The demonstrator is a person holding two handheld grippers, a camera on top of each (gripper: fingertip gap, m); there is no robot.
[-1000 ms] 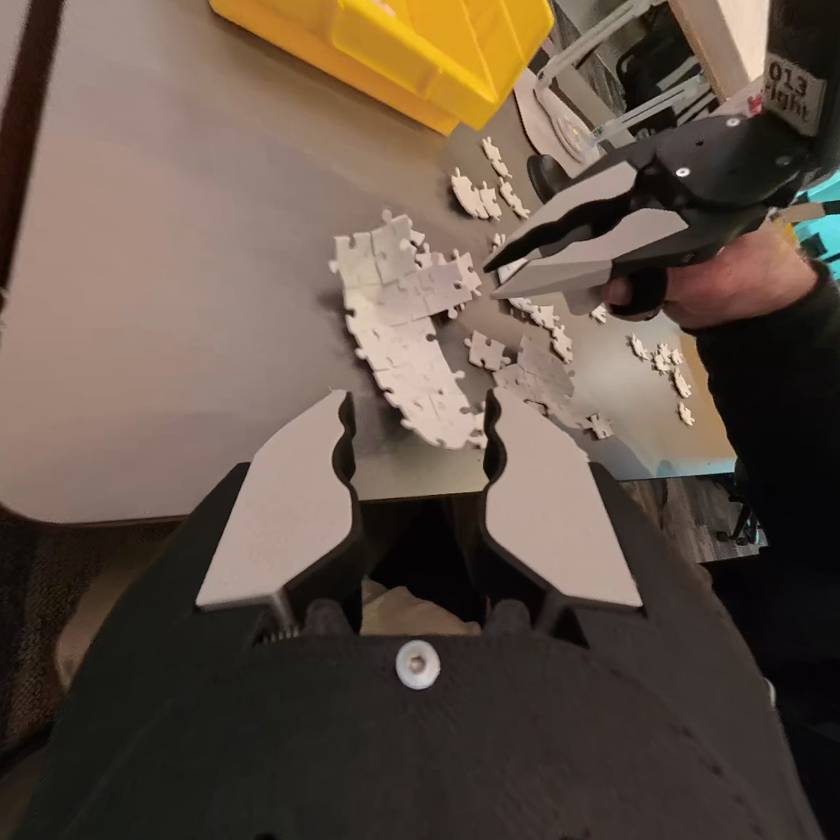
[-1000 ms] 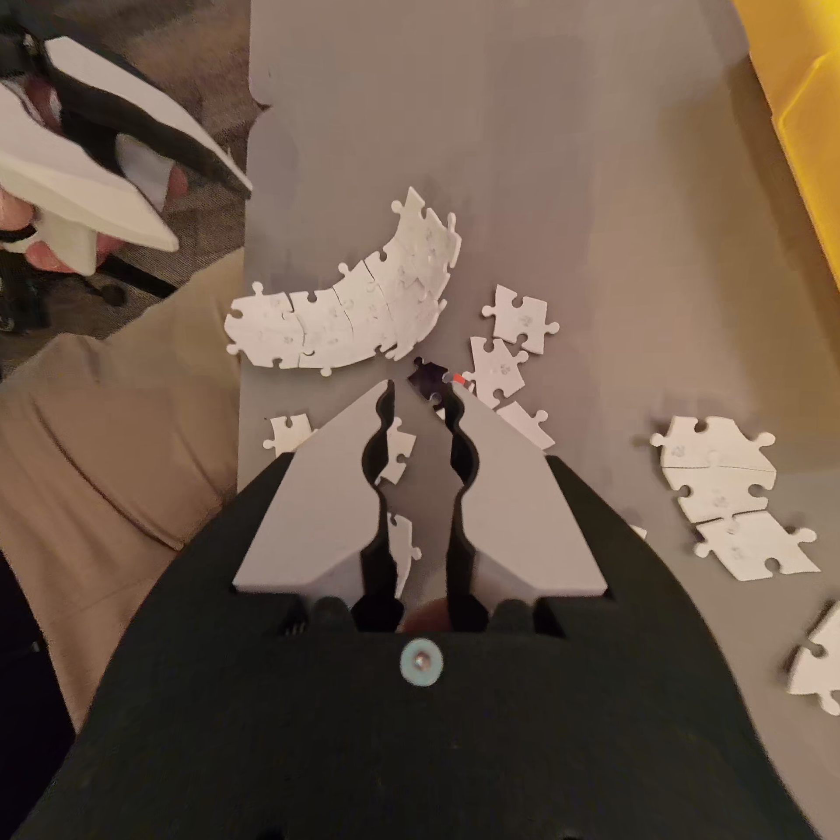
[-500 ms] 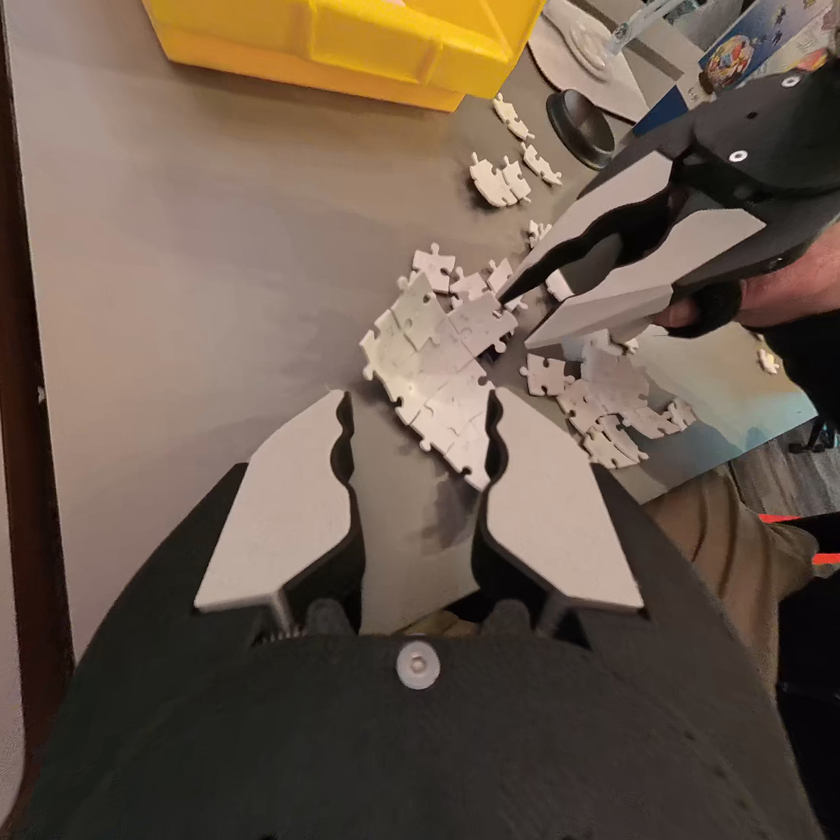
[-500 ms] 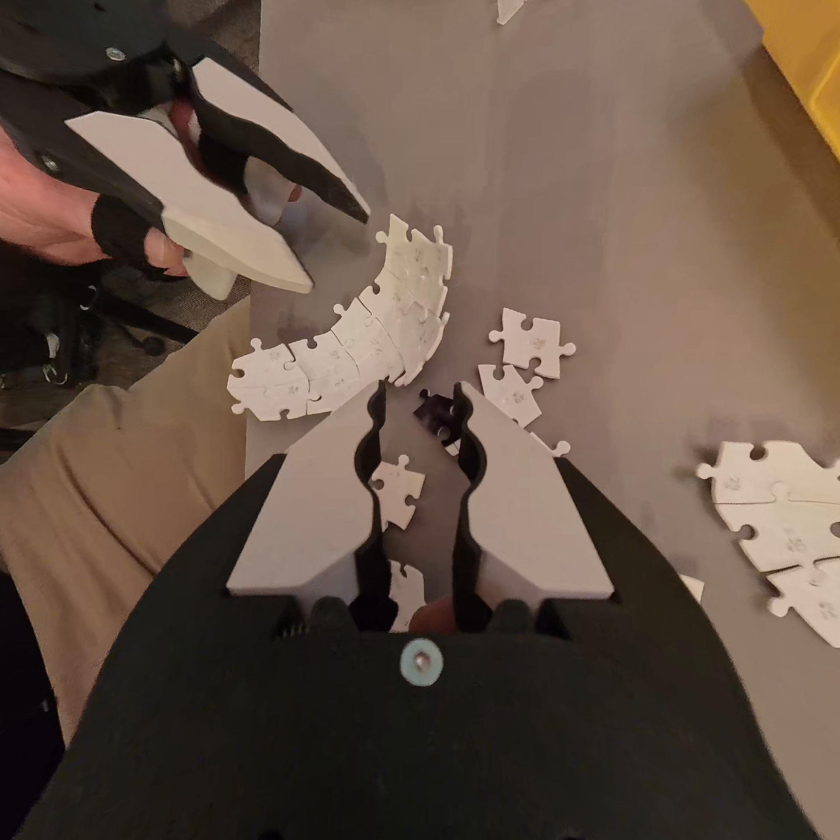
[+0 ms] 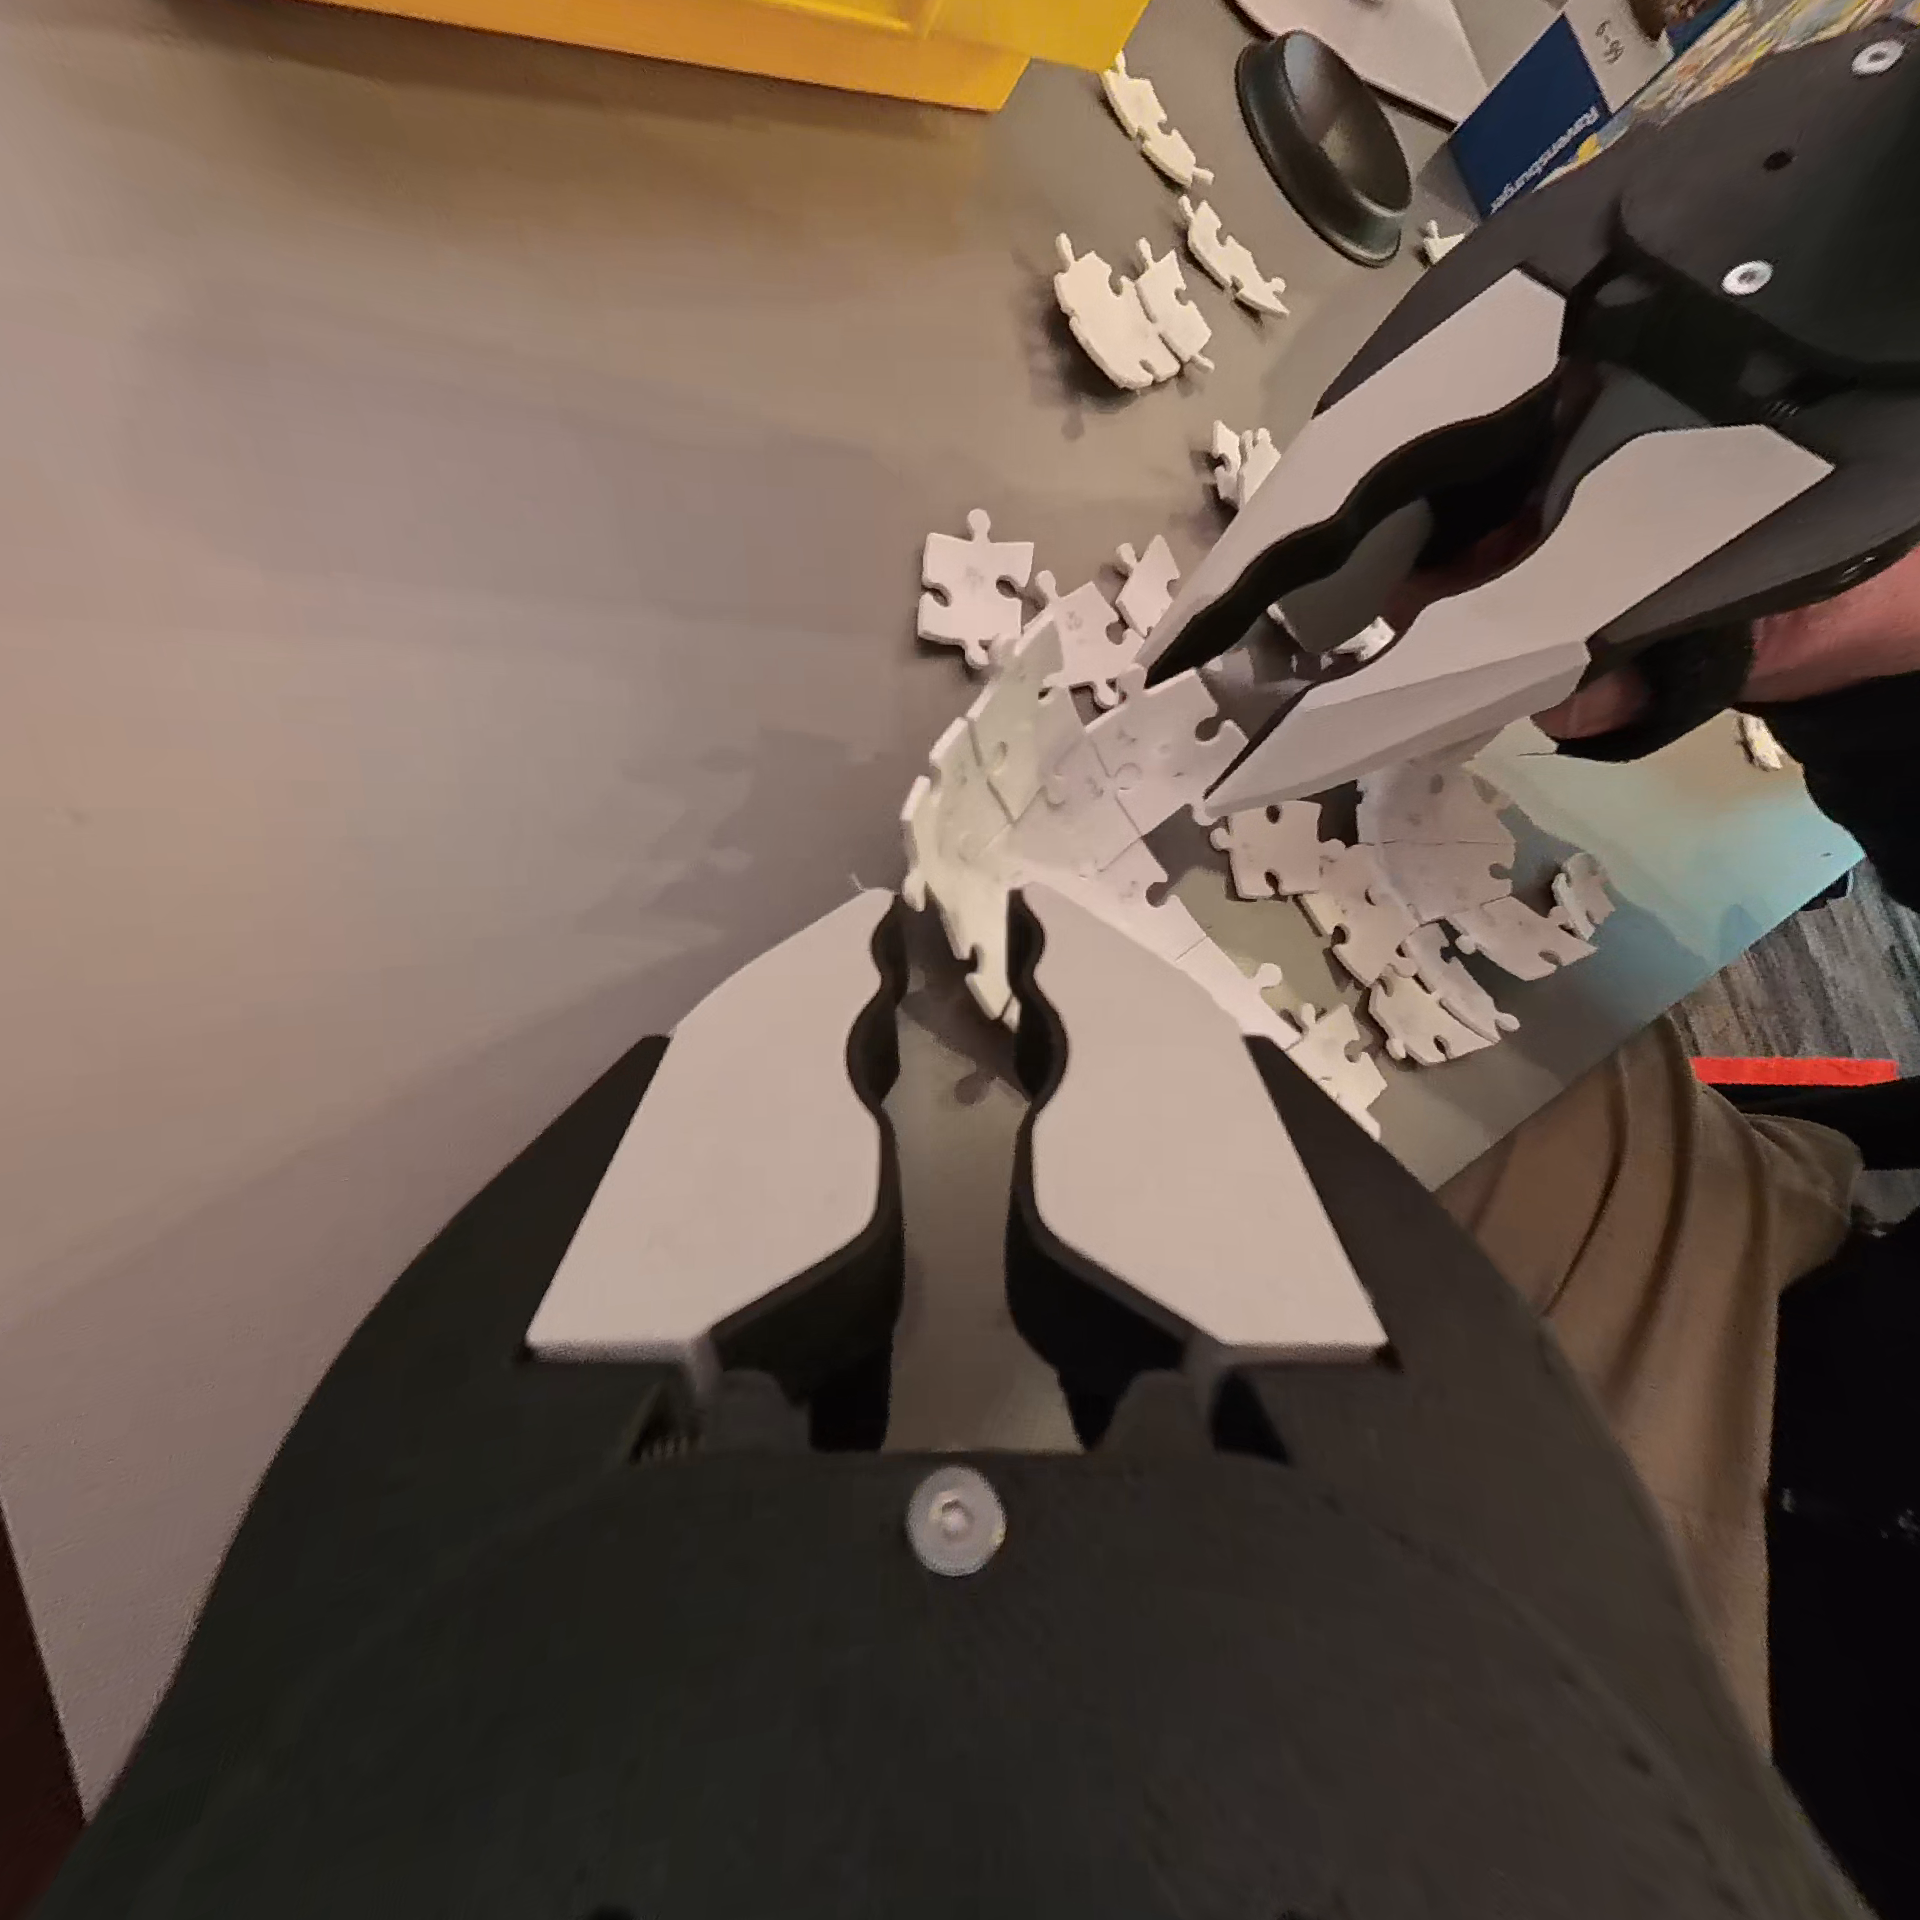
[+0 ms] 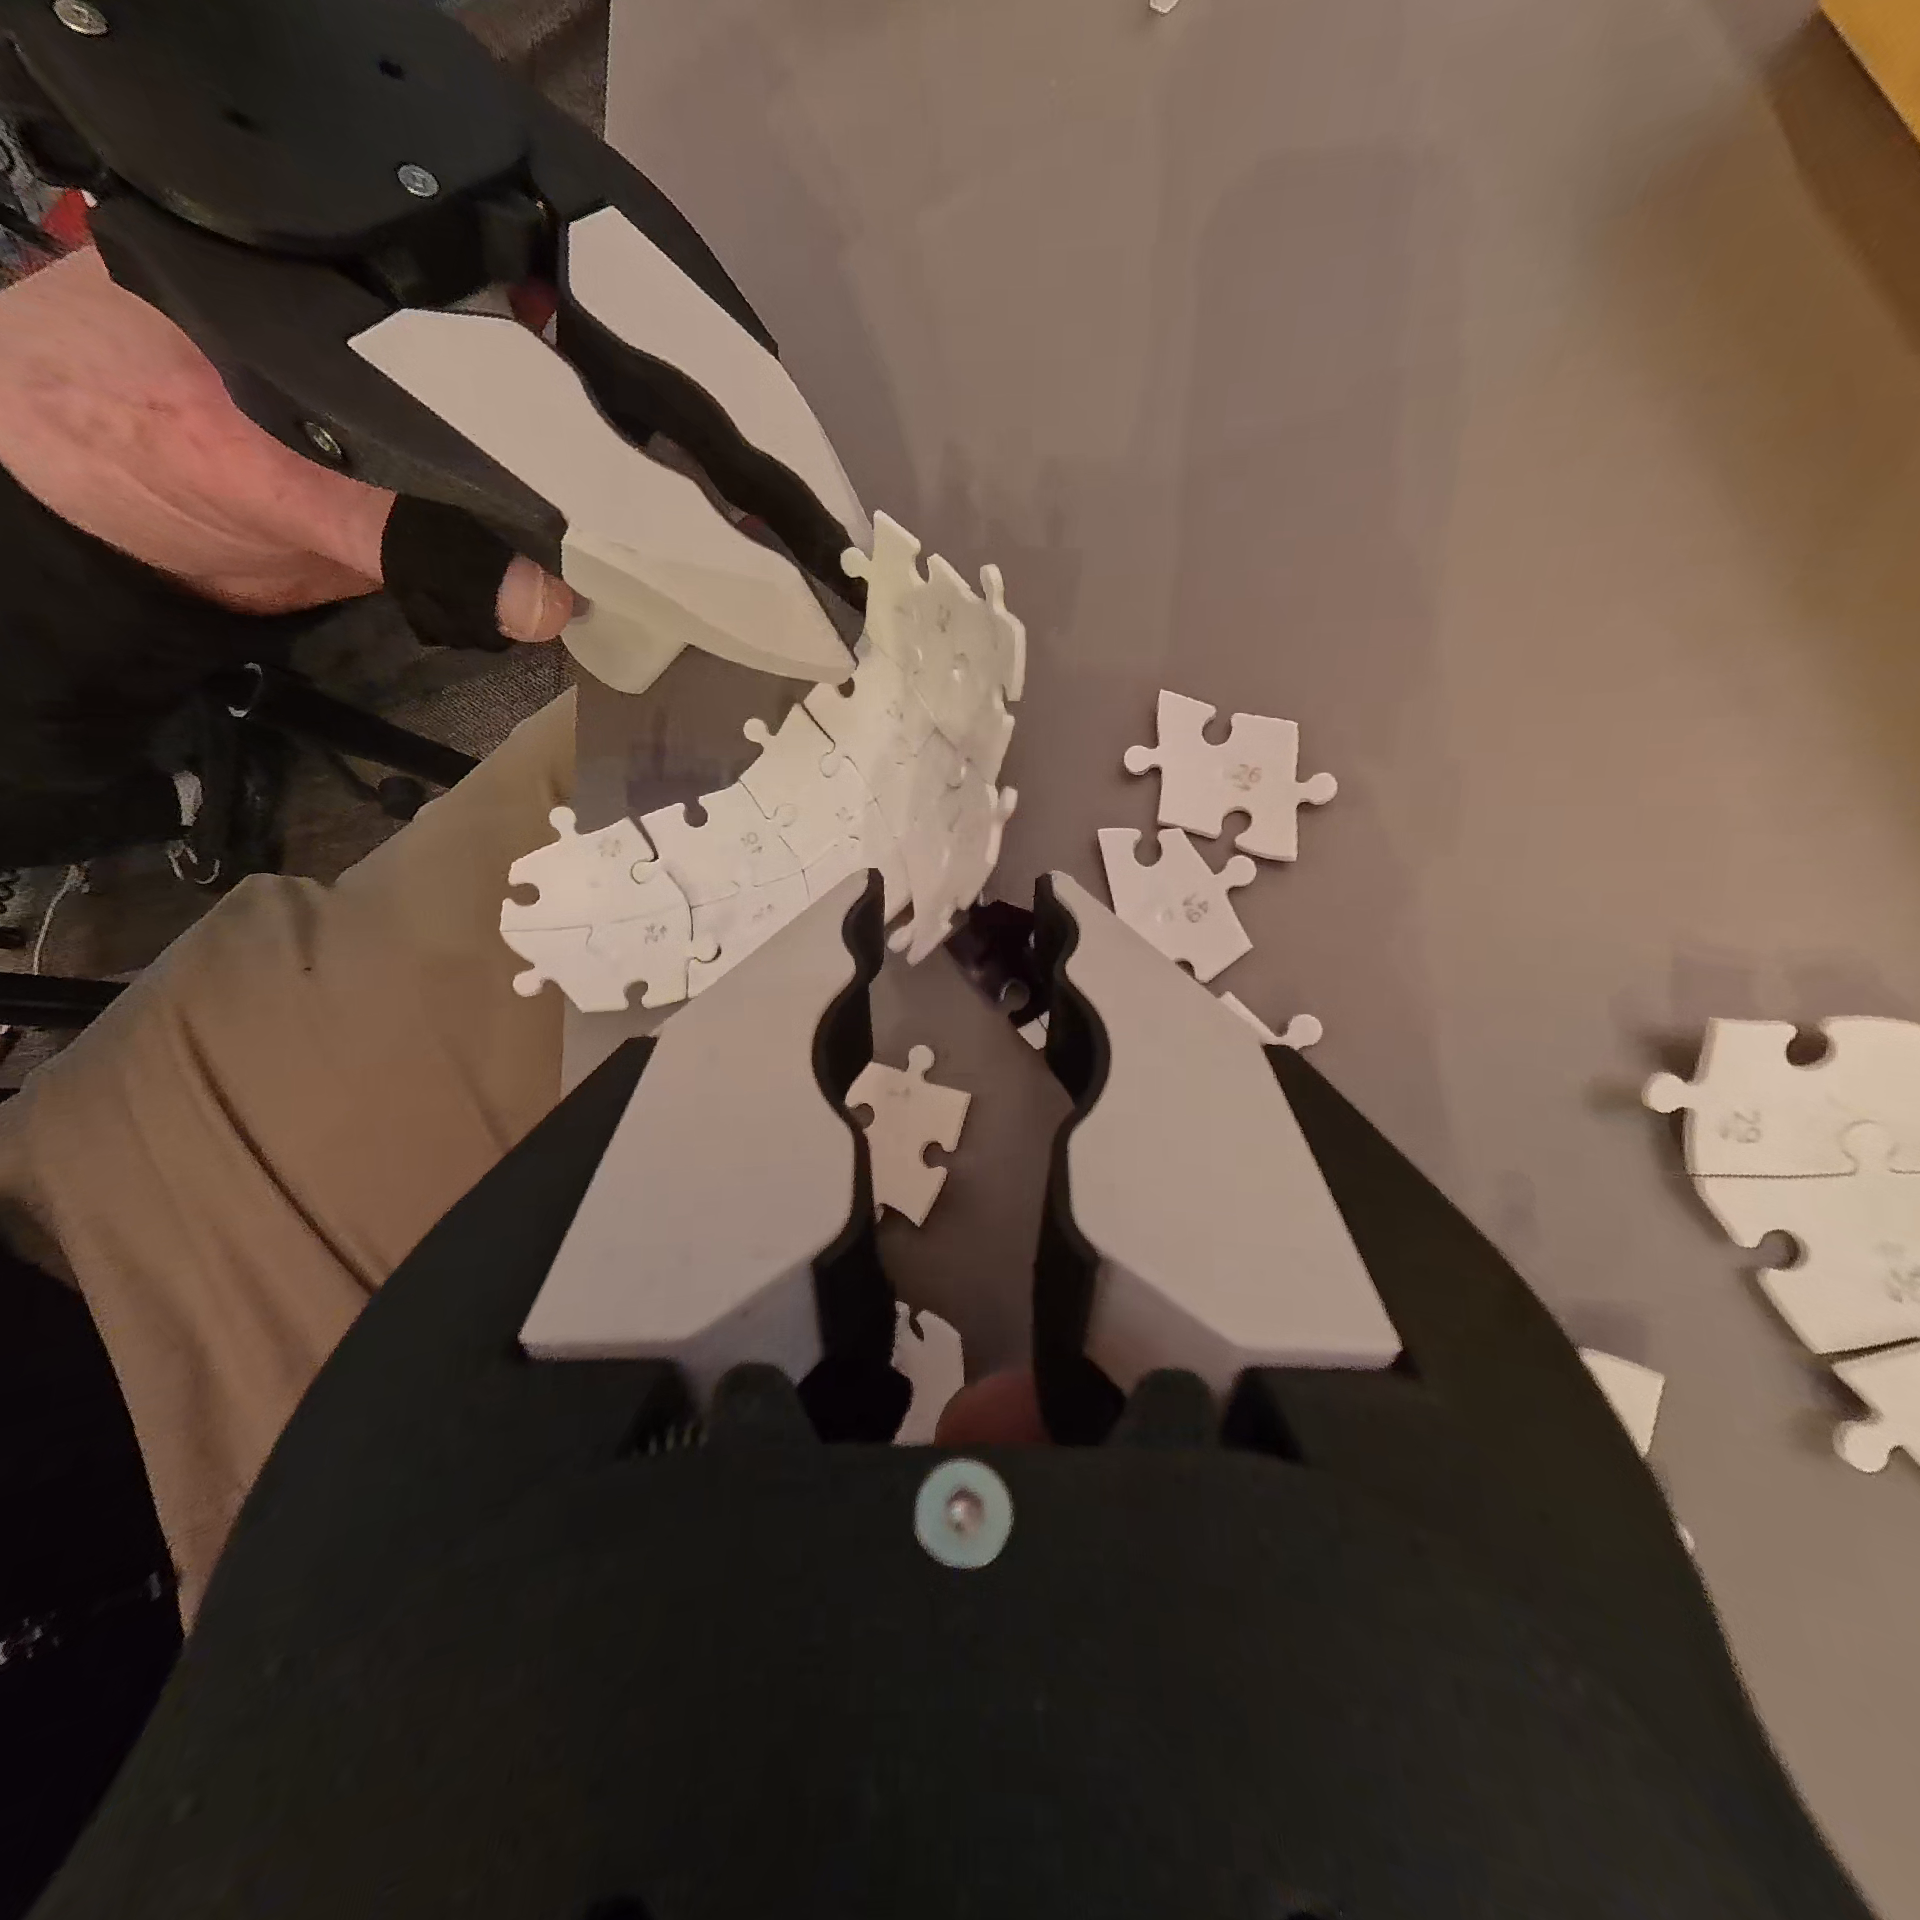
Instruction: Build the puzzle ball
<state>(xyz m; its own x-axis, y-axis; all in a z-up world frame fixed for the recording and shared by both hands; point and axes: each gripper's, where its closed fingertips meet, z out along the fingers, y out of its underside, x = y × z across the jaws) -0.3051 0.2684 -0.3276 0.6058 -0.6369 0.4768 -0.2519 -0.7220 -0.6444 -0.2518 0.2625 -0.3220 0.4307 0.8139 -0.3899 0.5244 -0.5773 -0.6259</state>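
Between the left gripper's [image 5: 954,914] slightly parted fingers sits one end of the curved strip [image 6: 831,821] of joined pieces, not clearly pinched. Opposite, the right gripper [image 6: 956,894] is parted too, its tips straddling the strip's other end, holding nothing (whether it touches, I cannot tell). Around them on the grey table [image 5: 416,520] lie loose pieces [image 6: 1231,774] and another joined patch [image 6: 1808,1174]. My judgement: early, with most of the ball left.

Both wrist cameras look steeply down, close over the grey table [image 5: 416,623], sharing the curved puzzle strip [image 6: 790,831].
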